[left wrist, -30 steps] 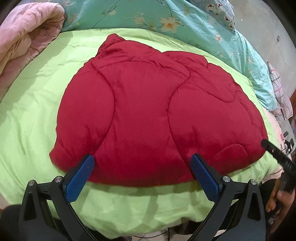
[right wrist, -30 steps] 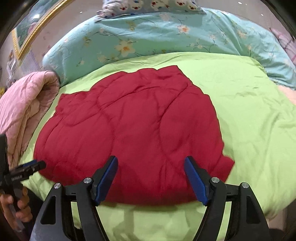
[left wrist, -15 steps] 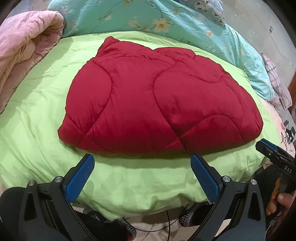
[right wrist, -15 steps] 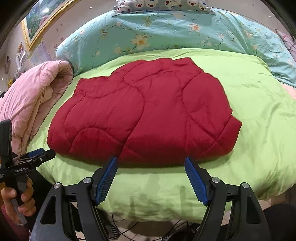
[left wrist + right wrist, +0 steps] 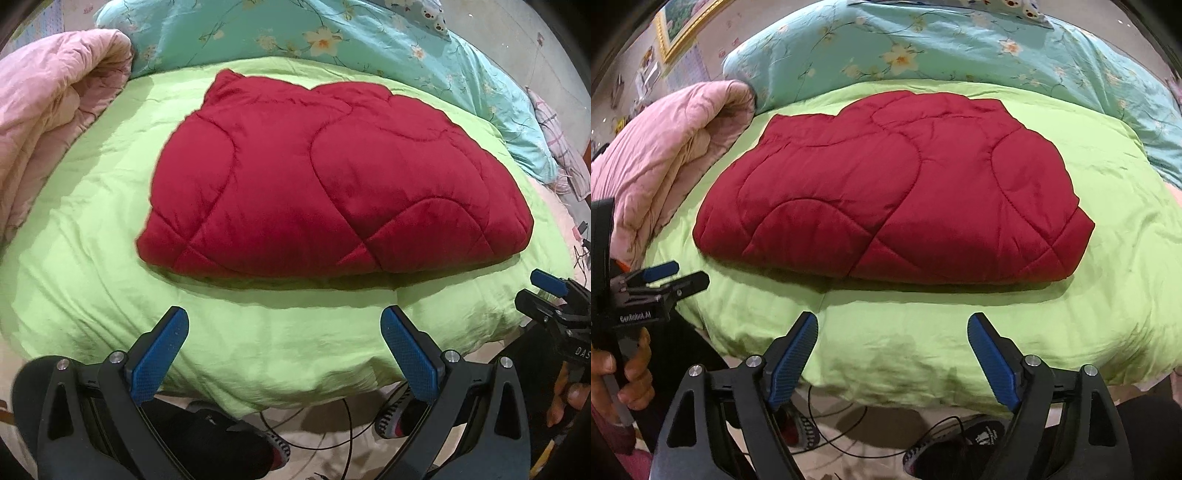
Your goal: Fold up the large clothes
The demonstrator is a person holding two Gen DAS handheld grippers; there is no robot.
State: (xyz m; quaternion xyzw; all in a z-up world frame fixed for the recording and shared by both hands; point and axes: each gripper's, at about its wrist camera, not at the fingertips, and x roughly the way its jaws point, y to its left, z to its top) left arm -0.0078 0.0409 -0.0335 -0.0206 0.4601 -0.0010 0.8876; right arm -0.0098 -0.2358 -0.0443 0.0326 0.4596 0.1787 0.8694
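The red quilt (image 5: 332, 184) lay folded flat on the green bed (image 5: 258, 332). The left claw (image 5: 284, 350) and right claw (image 5: 892, 354) hung by the bed's near edge, both wide apart and empty, likely because this fold was done.

Even, fairly bright indoor light from above; the green sheet (image 5: 92, 258) reads vivid, and the red quilt (image 5: 332, 184) casts a narrow dark shadow along its lower edge in both views. Strong fisheye bowing, with black vignette in the frame corners and straight lines curving toward the edges. Centre is sharp; slight smear on the quilt's left edge in the left wrist view, the lower frame is dimmer, and no glare shows.
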